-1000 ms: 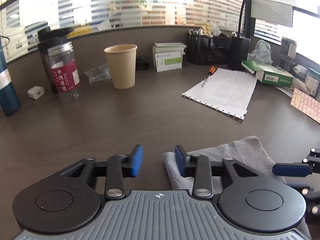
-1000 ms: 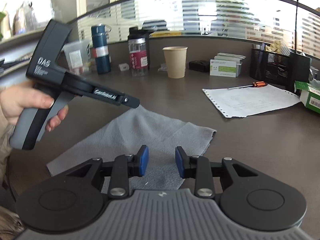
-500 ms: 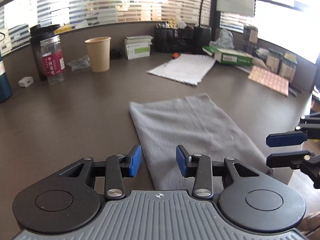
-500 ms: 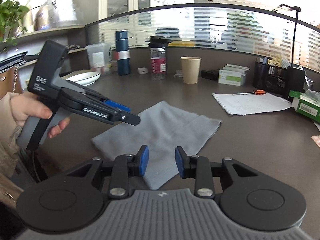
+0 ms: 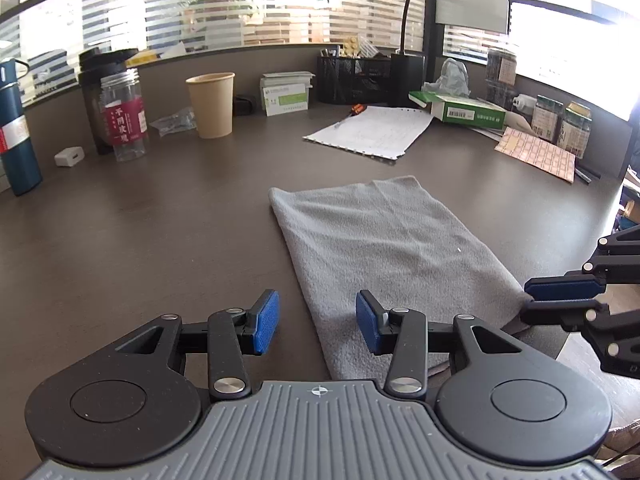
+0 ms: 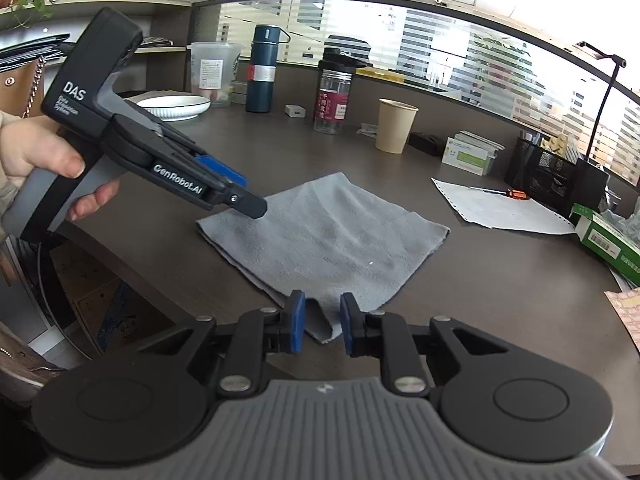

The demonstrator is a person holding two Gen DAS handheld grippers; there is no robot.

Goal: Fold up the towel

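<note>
Lying folded near the desk's [image 5: 160, 240] front edge, the grey towel [image 5: 384, 240] has its near corner between the right hand-held gripper's [image 6: 320, 326] narrowly parted fingers; the left hand-held gripper [image 5: 316, 320] gapes wide over its near edge.

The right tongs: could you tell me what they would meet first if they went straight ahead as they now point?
The gray towel: its near corner lies between the open right tongs, apparently just ahead. Depth is uncertain; beyond it lies bare desk.

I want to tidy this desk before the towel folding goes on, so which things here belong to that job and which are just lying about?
Job: towel, left gripper, right gripper.

Lying about: paper cup, jar, flask, paper sheet, screwdriver, green box, bowl.
</note>
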